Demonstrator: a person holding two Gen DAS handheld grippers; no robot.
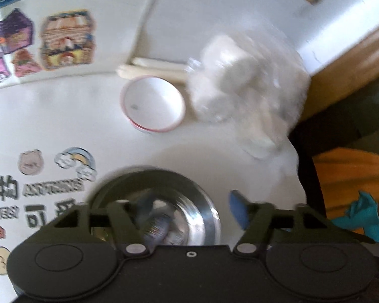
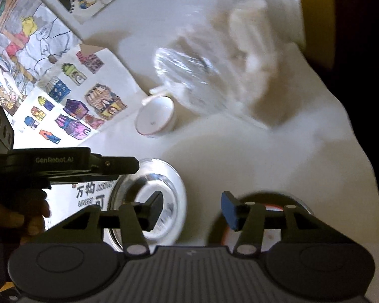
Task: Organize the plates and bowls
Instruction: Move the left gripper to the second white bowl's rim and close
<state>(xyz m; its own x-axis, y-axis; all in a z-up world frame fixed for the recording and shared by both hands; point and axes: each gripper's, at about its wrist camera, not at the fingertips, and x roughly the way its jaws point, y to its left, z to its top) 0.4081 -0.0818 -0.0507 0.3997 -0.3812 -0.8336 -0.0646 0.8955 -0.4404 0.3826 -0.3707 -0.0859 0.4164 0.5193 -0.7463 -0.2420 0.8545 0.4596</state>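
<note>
A white bowl with a red rim [image 1: 152, 103] stands on the white table, also in the right wrist view [image 2: 155, 117]. A shiny steel bowl [image 1: 189, 212] lies right under my left gripper [image 1: 192, 209], which is open over it; its left finger sits inside the bowl. In the right wrist view the steel bowl [image 2: 171, 184] is at lower left, with my left gripper's body [image 2: 63, 168] beside it. My right gripper [image 2: 192, 209] is open and empty, between the steel bowl and a dark-rimmed dish [image 2: 298, 204] at lower right.
A clear plastic bag of white items [image 1: 245, 80] lies behind the white bowl, also in the right wrist view [image 2: 214, 70]. Pale sticks [image 1: 151, 68] lie by the bowl. Colourful sticker sheets [image 1: 38, 40] cover the left. The table edge [image 1: 298, 171] runs at right.
</note>
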